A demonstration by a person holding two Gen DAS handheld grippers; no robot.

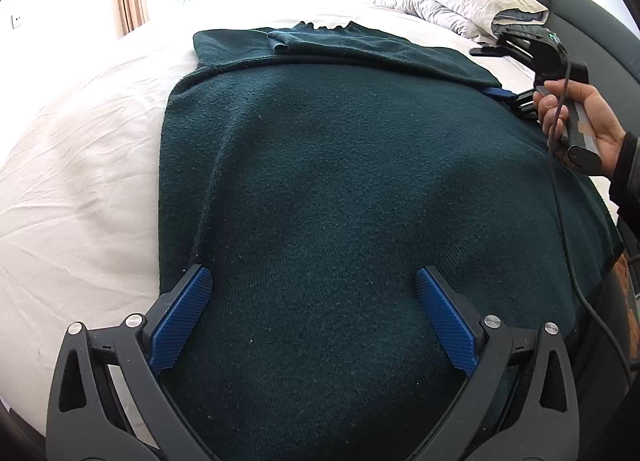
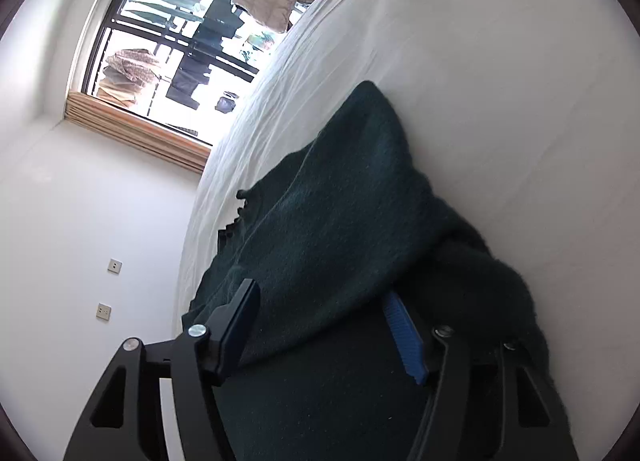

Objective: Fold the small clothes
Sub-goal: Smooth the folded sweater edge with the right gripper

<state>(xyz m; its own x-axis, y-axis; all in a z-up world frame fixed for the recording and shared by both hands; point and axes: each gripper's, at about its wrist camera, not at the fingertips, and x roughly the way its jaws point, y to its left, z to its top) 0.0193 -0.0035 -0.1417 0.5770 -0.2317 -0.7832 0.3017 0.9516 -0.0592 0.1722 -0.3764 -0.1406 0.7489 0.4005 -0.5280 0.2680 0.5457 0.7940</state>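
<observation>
Fold in progress: dark green sweater (image 1: 340, 189) spread on the bed (image 1: 80, 165), one side edge being taken up.

The sweater is seen lying flat on the white bed sheet, with a sleeve (image 1: 360, 49) already laid across its far end; the left gripper (image 1: 314, 315) is held over the near hem, jaws wide, nothing between the pads, the knit only lying beneath them; the right gripper (image 2: 320, 325) is found at the sweater's right edge, rolled on its side, jaws part-way apart with a fold of the knit between them and one finger (image 2: 402, 337) tucked under the cloth; a firm pinch cannot be confirmed. The step is judged to be the side fold; next, the edge must be clamped fully, lifted clear and carried across toward the middle while the hem is kept flat.
</observation>
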